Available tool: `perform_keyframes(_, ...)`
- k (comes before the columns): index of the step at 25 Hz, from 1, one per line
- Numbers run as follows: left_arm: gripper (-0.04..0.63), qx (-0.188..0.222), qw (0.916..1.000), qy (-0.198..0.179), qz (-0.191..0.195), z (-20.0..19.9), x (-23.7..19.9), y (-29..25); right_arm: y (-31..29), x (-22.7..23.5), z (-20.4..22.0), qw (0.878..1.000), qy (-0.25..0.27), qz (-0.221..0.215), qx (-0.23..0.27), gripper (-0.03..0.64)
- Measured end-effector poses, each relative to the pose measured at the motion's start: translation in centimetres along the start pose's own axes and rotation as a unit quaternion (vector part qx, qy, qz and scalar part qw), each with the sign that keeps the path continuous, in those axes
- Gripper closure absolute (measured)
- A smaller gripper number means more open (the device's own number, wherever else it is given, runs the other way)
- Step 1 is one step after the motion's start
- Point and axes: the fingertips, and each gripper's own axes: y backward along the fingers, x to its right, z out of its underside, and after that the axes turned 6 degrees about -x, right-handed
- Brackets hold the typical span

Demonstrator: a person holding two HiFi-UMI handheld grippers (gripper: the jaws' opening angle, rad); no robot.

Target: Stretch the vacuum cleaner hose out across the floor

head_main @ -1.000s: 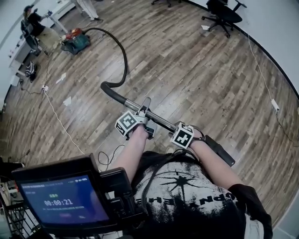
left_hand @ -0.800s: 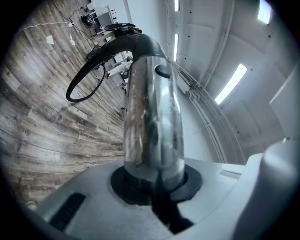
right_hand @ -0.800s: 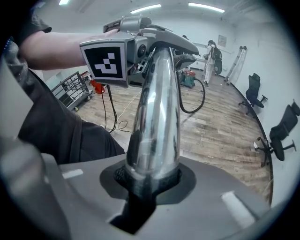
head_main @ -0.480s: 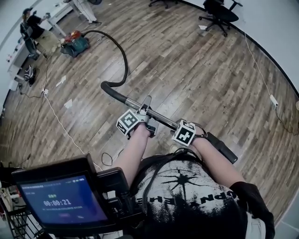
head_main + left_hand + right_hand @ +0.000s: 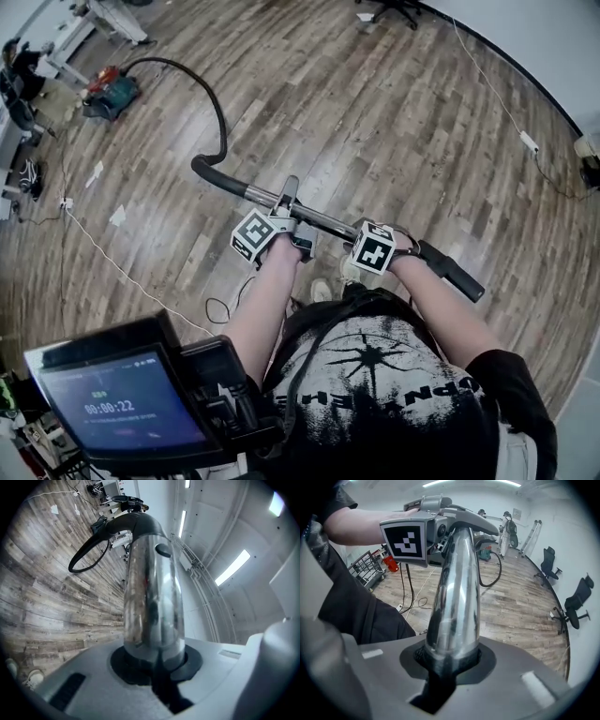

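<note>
I'm seeing the wand [image 5: 328, 223] lying across the middle of the head view, with the left gripper [image 5: 287, 211] clamping it just left of the right gripper [image 5: 367, 236], which is clamping it too. The hose [image 5: 222, 122] is curving from the wand's left end up to the vacuum cleaner [image 5: 105, 94], which is sitting on the floor [image 5: 394, 122] at the upper left. A cable [image 5: 112, 267] is trailing along the left side, above the screen [image 5: 122, 408] in the lower left corner.

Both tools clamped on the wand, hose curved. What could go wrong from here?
1. Once the curved hose goes taut, more pull could drag or tip the vacuum cleaner.
2. The cables on the floor by the person's feet could catch a foot.
3. The shiny wand might twist or slip in the left tool and right tool.
</note>
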Motion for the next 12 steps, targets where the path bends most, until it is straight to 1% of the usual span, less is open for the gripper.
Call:
perform_keyframes(5, 0.554, -0.008, 0.9997, 0.024, -0.004, 2.5, -0.8, 0.4, 0.2, -1.5, 2.2, 1.0, -0.011, -0.004, -0.02, 0.529)
perform_keyframes(10, 0.554, -0.005, 0.9998, 0.018, -0.003, 3.8, -0.3, 0.8, 0.6, -2.2, 3.4, 1.0, -0.009, -0.004, -0.015, 0.529)
perform_keyframes(12, 0.554, 0.0, 0.9999, 0.013, -0.001, 5.2, 0.0, 0.5, 0.8, -2.0, 4.9, 1.0, -0.003, 0.0, -0.011, 0.529)
